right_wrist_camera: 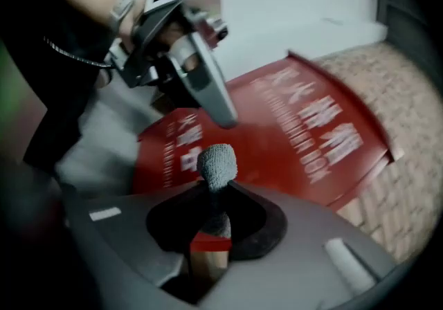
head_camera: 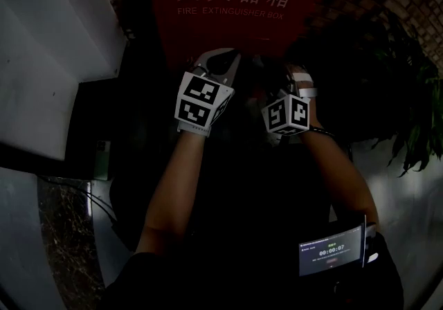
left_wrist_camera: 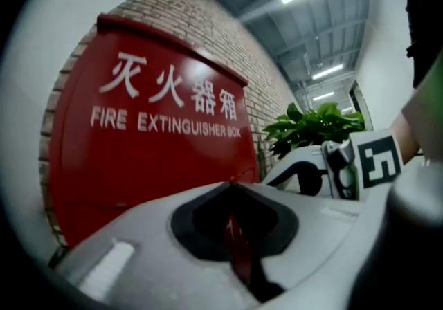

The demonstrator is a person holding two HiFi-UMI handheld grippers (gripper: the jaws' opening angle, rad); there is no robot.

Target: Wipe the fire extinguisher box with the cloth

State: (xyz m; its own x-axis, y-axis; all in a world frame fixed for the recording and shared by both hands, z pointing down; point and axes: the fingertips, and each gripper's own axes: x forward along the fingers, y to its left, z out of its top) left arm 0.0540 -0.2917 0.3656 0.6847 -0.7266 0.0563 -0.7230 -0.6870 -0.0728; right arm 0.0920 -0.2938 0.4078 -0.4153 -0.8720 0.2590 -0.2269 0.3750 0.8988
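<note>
the pale grey moulded left gripper [head_camera: 216,61] and right gripper [head_camera: 296,81] each bear a white cube with black square markers [head_camera: 202,102]. a thin black cable [right_wrist_camera: 69,57] crosses the left wrist, and a small dark timer screen [head_camera: 331,252] is strapped to the right forearm.

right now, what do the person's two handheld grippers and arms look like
Both are pale grey moulded shells with a black recess around the jaws: left gripper, right gripper. Each carries a white cube of black square markers. Forearms are bare; a thin black cable runs by the left wrist, and a small timer screen sits by the right arm.
</note>
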